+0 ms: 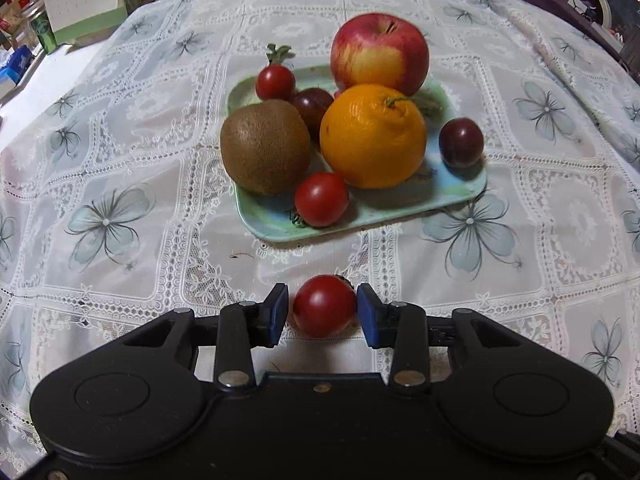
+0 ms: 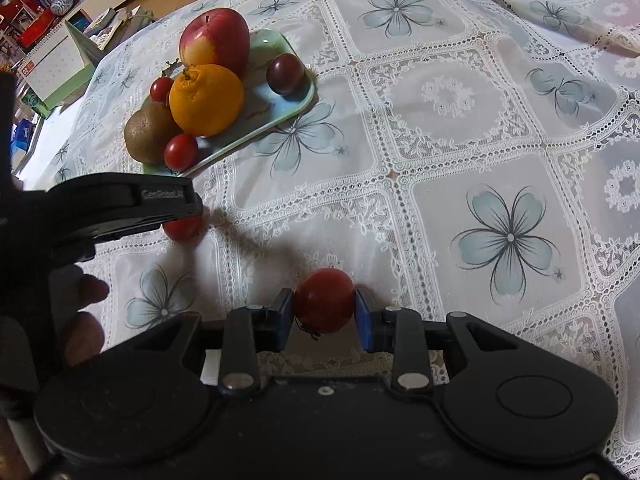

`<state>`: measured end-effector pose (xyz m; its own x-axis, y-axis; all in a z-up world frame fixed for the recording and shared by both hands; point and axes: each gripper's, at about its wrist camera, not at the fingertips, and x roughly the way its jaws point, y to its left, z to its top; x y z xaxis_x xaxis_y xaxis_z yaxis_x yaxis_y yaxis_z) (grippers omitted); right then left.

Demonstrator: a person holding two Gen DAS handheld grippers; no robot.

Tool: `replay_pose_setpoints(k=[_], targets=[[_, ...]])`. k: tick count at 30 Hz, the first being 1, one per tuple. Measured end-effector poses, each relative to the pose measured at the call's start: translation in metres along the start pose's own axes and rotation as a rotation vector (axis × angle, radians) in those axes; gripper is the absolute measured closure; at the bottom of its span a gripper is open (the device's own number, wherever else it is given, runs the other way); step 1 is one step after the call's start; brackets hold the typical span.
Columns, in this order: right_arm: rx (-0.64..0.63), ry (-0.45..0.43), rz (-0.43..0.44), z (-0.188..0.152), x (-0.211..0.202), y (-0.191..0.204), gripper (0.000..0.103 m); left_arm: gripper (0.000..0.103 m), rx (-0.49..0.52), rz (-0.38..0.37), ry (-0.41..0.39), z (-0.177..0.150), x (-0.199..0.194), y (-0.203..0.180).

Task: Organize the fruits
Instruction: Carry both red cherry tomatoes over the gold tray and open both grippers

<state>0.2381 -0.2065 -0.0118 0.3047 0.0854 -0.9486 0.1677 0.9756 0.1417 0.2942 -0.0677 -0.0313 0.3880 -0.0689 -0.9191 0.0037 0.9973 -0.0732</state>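
Note:
A pale green tray holds an apple, an orange, a kiwi, red cherry tomatoes and dark ones. My left gripper is shut on a red tomato just above the cloth, in front of the tray. It shows in the right wrist view at left. My right gripper is shut on another red tomato, to the right of the left one.
A white lace tablecloth with blue flowers covers the table. A desk calendar and clutter stand at the far left edge. The person's hand shows at left.

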Motion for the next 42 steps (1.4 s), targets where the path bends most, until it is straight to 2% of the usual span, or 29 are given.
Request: replay_pose_setpoints(k=[6, 12, 20, 25, 33, 42], targets=[[0.002, 0.014, -0.003, -0.005, 0.004, 0.001, 0.071, 0.061, -0.011, -0.006, -0.01, 0.001, 0.004, 0.0], [0.004, 0.011, 0.014, -0.015, -0.007, 0.002, 0.071, 0.061, 0.009, 0.029, -0.026, -0.015, -0.026, 0.001], [-0.041, -0.005, 0.055, -0.045, -0.043, 0.003, 0.07, 0.061, 0.037, 0.019, -0.04, -0.063, -0.089, 0.01], [-0.08, 0.003, 0.07, -0.071, -0.062, 0.0, 0.07, 0.061, 0.065, -0.008, -0.013, -0.1, -0.117, 0.013], [-0.117, 0.046, 0.048, -0.11, -0.072, -0.017, 0.07, 0.061, 0.098, -0.049, 0.035, -0.149, -0.135, 0.019], [-0.112, 0.07, 0.021, -0.124, -0.07, -0.029, 0.07, 0.061, 0.152, -0.094, 0.061, -0.188, -0.139, 0.003]])
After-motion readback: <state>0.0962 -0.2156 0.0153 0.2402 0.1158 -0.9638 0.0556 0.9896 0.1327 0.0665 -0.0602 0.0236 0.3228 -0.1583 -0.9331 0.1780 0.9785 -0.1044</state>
